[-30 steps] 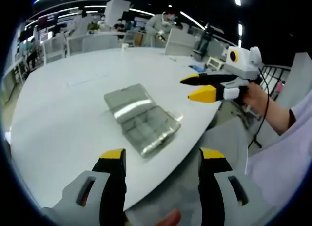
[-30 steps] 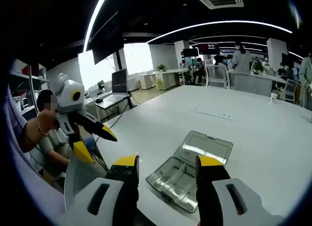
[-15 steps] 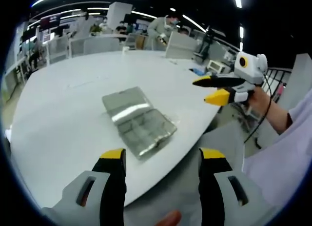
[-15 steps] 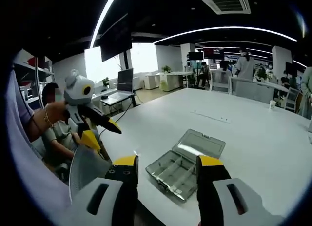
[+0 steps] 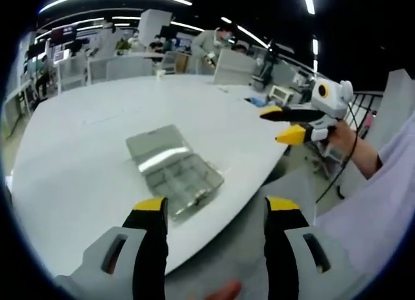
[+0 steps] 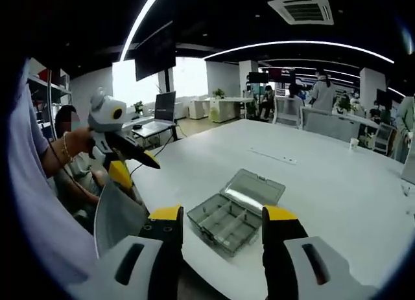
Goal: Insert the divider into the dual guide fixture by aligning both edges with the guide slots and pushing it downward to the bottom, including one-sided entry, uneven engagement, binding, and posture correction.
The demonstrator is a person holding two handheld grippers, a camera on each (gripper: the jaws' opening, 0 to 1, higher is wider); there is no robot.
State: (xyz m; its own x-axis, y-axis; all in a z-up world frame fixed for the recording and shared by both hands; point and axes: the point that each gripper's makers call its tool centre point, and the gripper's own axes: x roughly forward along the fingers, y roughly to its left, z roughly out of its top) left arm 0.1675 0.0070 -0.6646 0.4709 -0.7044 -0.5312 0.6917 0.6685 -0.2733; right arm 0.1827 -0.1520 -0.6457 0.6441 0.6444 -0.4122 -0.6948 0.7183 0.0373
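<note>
Compartment box, lid open, on white desk: frame centre, above left gripper, fingers apart, empty. Right gripper: likewise apart, box between and beyond them.

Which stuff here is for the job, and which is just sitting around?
For the job:
- clear plastic compartment box, lid open
- left gripper, open
- right gripper, open

Just sitting around:
- big white table
- paper cup
- laptop on a far desk
- office chairs
</note>
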